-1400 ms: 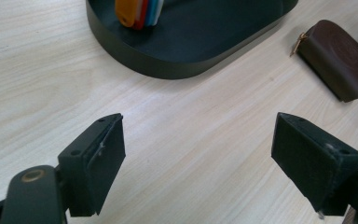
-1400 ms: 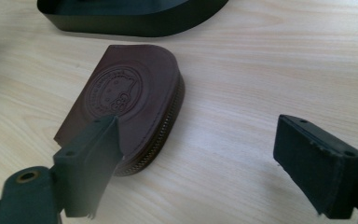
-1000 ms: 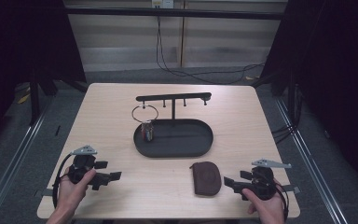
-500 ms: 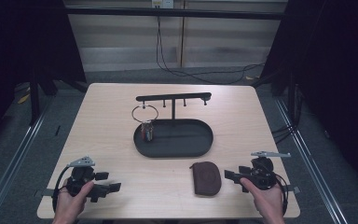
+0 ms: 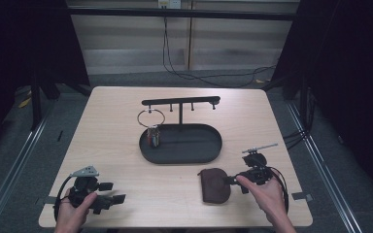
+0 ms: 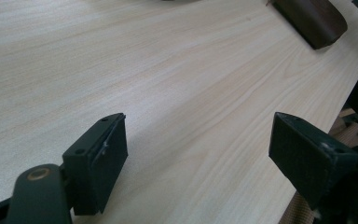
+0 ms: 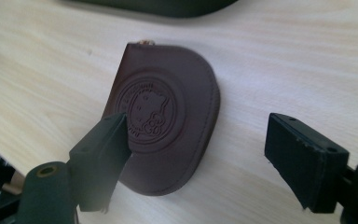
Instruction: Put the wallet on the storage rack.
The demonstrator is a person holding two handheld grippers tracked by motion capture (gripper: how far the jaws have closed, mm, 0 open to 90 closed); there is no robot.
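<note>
Leather of a dark brown colour made up the small coin pouch (image 7: 168,126), which lay flat on the light wooden table (image 5: 107,145) near the front edge, on the person's right side. One end of the pouch was rounded and the other was straight, with a line of stitching that followed the edge. A round stamp was pressed into the middle of its face, showing a cartoon cat figure inside a ring of letters too small to read. At the straight end a small piece of golden metal was visible.

The right gripper (image 5: 237,180) was held just beside the pouch, with its jaws wide apart; in the right gripper view one jaw stood over the rounded end and the other over bare wood. The left gripper (image 5: 110,192) rested low at the front left corner, well apart from the pouch, and its jaws were also spread wide with nothing between them.

Behind the pouch stood a black oval tray (image 5: 209,150) with a hanger bar (image 5: 180,102), from which a ring with keys (image 5: 151,118) hung.
</note>
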